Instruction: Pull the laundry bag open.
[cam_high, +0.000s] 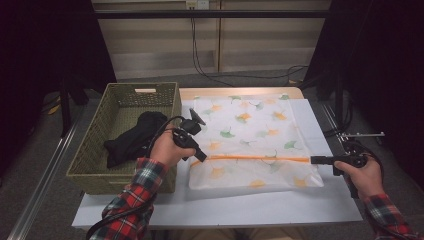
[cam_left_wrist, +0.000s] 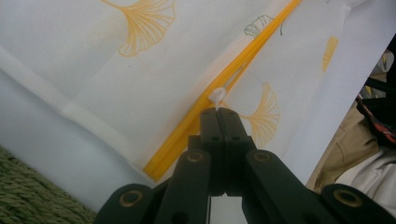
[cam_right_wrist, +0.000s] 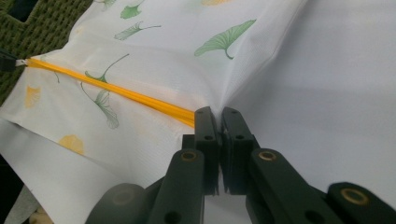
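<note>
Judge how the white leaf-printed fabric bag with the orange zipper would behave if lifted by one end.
The white leaf-printed fabric bag would probably sag: its cloth puckers where the right gripper pinches it. It looks thin and flat, so likely light. The orange zipper, pulled straight by the left gripper, may stiffen that line slightly.

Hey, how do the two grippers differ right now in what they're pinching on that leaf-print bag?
The left gripper is shut on the small white zipper pull, while the right gripper is shut on the fabric of the bag where the orange zipper ends. The left sits at the zipper's basket-side end, next to the green basket; the right sits at the opposite end. Both have their jaws closed along the same zipper line.
</note>
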